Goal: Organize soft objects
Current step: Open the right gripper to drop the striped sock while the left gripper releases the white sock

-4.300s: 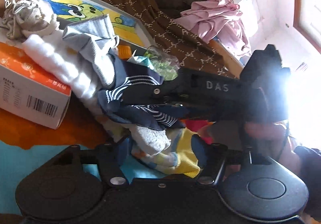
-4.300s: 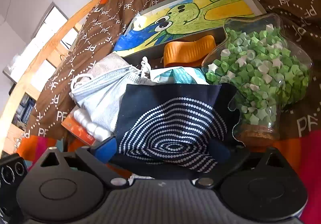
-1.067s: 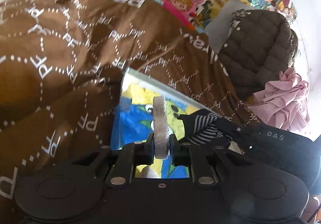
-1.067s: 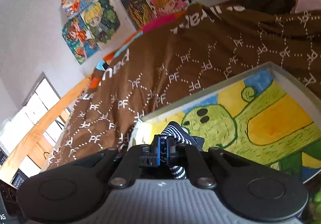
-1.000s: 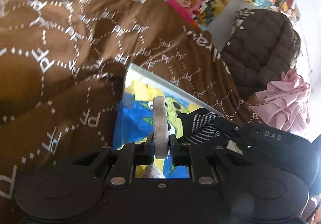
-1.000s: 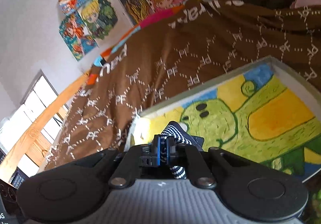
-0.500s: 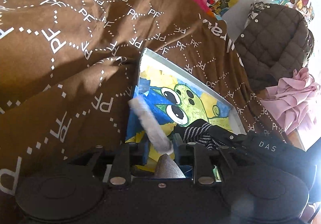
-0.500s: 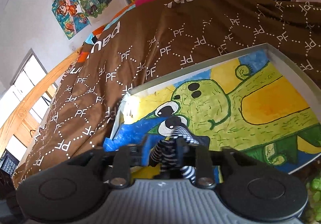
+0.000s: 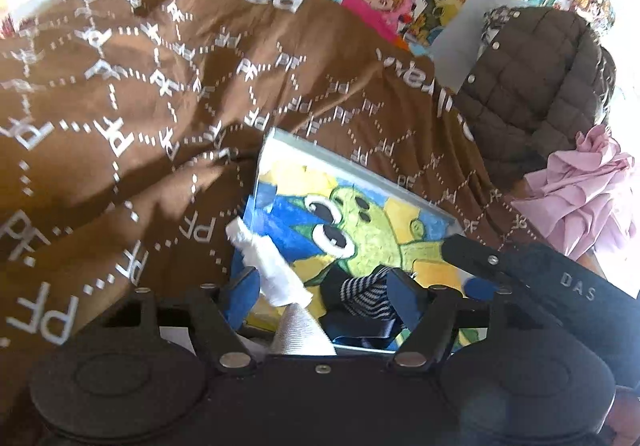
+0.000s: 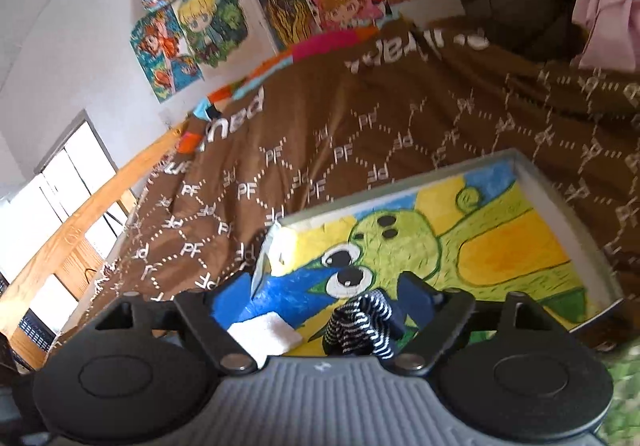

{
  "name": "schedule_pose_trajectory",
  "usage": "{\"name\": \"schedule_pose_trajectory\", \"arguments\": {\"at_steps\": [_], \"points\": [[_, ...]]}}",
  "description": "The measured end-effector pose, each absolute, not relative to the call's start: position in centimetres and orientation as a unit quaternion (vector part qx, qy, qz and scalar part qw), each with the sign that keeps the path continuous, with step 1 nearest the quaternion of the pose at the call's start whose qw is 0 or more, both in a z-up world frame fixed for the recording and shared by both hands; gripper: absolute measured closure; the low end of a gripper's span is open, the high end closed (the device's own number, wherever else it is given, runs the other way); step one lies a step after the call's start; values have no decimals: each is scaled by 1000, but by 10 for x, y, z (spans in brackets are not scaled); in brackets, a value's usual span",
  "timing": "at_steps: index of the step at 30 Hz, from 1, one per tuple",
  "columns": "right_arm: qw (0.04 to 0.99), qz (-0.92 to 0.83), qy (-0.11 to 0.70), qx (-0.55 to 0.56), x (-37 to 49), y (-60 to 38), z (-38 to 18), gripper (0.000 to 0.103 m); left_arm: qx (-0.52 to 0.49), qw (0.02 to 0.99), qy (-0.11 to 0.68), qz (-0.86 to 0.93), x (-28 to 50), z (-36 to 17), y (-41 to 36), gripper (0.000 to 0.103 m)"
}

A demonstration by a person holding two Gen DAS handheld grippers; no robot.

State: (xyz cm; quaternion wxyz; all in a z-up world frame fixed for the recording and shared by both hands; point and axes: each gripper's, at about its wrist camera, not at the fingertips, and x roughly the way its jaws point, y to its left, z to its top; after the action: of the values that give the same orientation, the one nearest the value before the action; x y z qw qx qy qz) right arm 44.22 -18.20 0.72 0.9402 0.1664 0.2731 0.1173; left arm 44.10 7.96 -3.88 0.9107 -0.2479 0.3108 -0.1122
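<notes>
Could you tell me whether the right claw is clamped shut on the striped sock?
No, the right claw stands open, the striped sock loose between its fingers.

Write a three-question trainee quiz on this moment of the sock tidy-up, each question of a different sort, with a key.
1. True or false: the right claw is clamped on the striped sock.
2. Which item lies between the left claw's fingers? A) white sock B) a pink cloth C) a jacket
3. What do both socks lie on?

Key: 1 false, its jaws have just been opening; 2 A; 3 the painted tray.
</notes>
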Motion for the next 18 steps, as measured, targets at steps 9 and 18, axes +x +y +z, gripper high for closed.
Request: {"name": "schedule_pose_trajectory", "arguments": {"at_steps": [9,18], "points": [[963,120,203,130,370,-196,50,1,-190,951,229,-83,379,21,75,10],[979,111,140,103,288,-211,70,0,-129,978,145,-78,299,66,50,1]]}}
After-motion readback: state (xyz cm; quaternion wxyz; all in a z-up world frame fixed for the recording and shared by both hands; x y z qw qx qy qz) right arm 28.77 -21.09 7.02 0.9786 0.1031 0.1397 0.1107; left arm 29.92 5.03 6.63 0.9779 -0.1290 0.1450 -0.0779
